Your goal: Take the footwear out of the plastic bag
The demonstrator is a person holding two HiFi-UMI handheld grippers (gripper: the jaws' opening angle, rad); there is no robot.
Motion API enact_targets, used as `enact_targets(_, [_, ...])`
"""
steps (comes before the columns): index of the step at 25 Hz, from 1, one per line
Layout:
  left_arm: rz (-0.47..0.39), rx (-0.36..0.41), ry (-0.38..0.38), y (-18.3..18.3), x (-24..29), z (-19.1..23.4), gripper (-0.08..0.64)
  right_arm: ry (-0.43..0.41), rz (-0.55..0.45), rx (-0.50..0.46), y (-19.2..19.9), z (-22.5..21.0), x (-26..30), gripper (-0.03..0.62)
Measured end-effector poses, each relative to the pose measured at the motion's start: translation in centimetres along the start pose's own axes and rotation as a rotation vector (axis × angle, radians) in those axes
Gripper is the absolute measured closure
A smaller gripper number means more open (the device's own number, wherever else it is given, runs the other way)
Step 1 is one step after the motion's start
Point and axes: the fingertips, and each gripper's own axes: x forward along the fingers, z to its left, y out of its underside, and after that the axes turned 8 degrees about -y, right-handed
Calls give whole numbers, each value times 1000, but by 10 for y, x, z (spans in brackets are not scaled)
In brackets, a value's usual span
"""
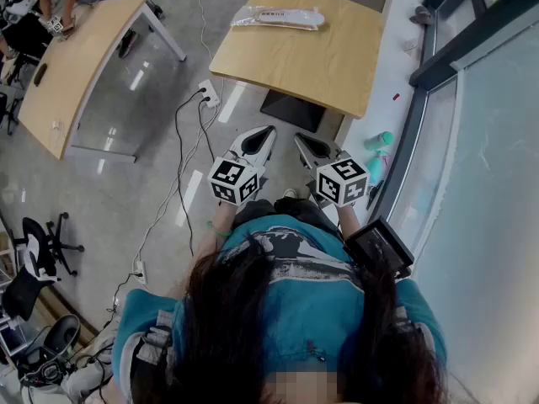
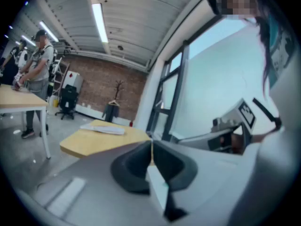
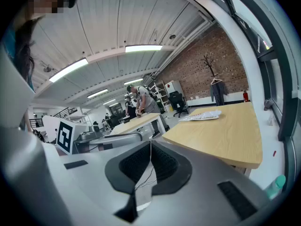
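Observation:
The footwear lies inside a clear plastic bag (image 1: 278, 17) at the far side of a light wooden table (image 1: 303, 57). In the left gripper view the bag (image 2: 103, 128) is a flat pale shape on the tabletop, and in the right gripper view the bag (image 3: 203, 116) lies at the table's far end. Both grippers hang side by side in front of the person, short of the table's near edge. My left gripper (image 1: 264, 131) is shut with nothing in it (image 2: 151, 147). My right gripper (image 1: 301, 138) is shut and empty too (image 3: 150, 149).
A window wall and white sill (image 1: 396, 74) run along the right, with a teal bottle (image 1: 381, 141) on the floor. Cables and a power strip (image 1: 207, 93) lie on the floor at left. A person stands at a second wooden table (image 1: 76, 57) farther left. Office chairs (image 1: 42, 247) stand at the left edge.

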Motion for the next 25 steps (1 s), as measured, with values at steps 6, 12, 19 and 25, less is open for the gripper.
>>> enact_targets(6, [22, -7, -21, 5, 18, 2, 554, 21, 11, 28, 1, -28, -1, 577])
enact_targets(12, [57, -3, -19, 8, 34, 8, 554, 27, 19, 81, 6, -49, 8, 577])
enact_targets(19, [74, -6, 19, 3, 71, 33, 554, 69, 15, 126, -6, -87, 32, 577])
enact_targets(25, [87, -8, 69, -15, 136, 76, 554, 126, 5, 178, -34, -142, 66, 577])
